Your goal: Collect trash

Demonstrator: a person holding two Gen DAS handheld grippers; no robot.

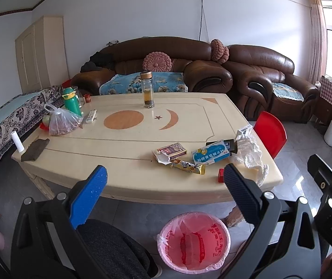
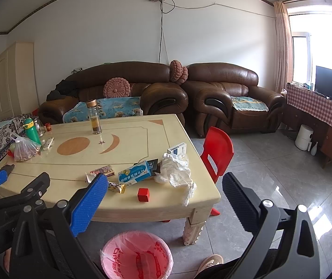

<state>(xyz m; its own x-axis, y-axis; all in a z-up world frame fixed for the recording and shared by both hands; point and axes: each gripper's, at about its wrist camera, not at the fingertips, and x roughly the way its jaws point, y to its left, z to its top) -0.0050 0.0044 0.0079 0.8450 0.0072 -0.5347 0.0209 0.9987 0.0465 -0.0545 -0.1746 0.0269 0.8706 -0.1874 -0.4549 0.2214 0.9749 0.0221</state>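
Bright window (image 2: pixel 305 53) glare, fisheye-warped dark corners.

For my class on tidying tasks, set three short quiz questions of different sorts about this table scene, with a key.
1. True or false: the pink-lined bin stands on the table.
2. Multiple choice: the red block lies A) inside the bin, B) near the table's front edge, C) on the red chair.
3. Fill in: both the left gripper and the right gripper are ____ and hold nothing.

Key: 1 false, it stands on the floor; 2 B; 3 open.
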